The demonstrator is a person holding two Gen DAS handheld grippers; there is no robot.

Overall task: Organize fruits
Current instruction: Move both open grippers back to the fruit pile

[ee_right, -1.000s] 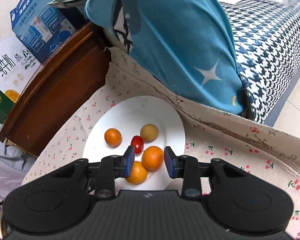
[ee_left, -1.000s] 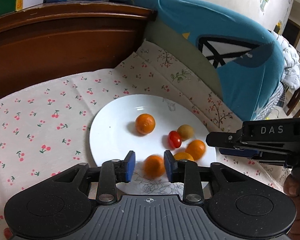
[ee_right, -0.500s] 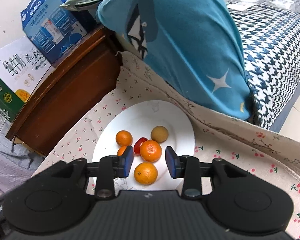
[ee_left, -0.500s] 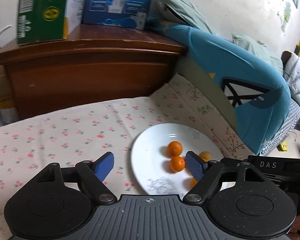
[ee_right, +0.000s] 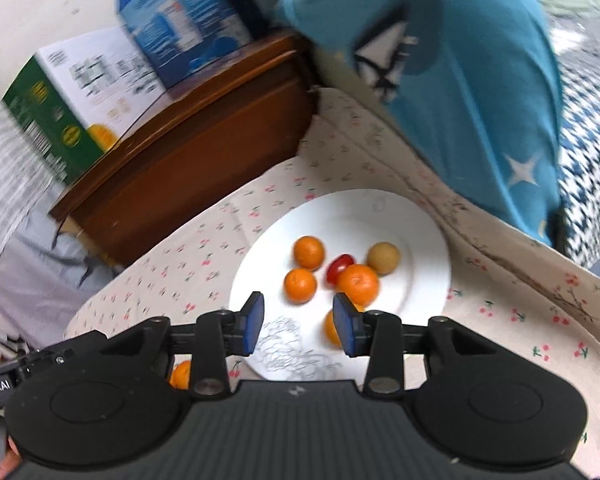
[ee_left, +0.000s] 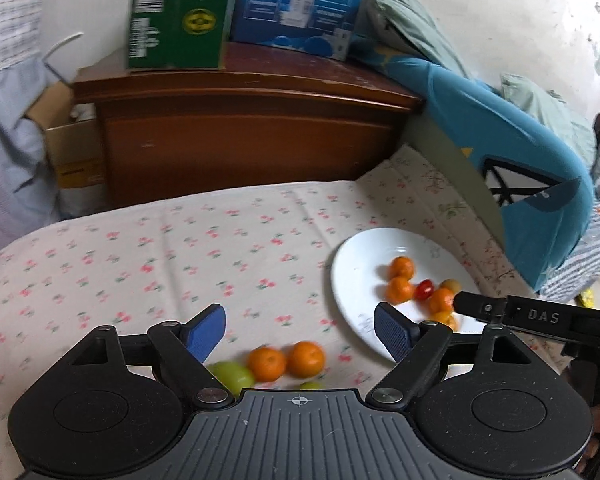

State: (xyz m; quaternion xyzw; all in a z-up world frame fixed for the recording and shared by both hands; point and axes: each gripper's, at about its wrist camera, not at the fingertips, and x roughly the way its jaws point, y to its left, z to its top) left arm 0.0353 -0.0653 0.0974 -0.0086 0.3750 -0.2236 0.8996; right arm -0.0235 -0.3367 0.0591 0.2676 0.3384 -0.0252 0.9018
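Note:
A white plate (ee_right: 420,232) on the cherry-print cloth holds several small oranges (ee_right: 309,252), a red cherry tomato (ee_right: 339,265) and a brownish round fruit (ee_right: 383,257). It also shows in the left wrist view (ee_left: 356,268). My right gripper (ee_right: 299,322) is open and empty over the plate's near rim; one orange (ee_right: 331,328) sits partly behind its right finger. My left gripper (ee_left: 300,330) is wide open and empty above the cloth, left of the plate. Below it lie two oranges (ee_left: 286,361) and a green fruit (ee_left: 232,375).
A brown wooden headboard (ee_left: 240,136) with a green box (ee_left: 176,12) and a blue box (ee_left: 296,4) stands behind. A blue pillow (ee_right: 460,80) leans right of the plate. The other gripper's body (ee_left: 540,316) reaches over the plate's right edge.
My left gripper has let go of an orange on the plate, opened wide and pulled back left over the loose fruits on the cloth. My right gripper has drawn back slightly.

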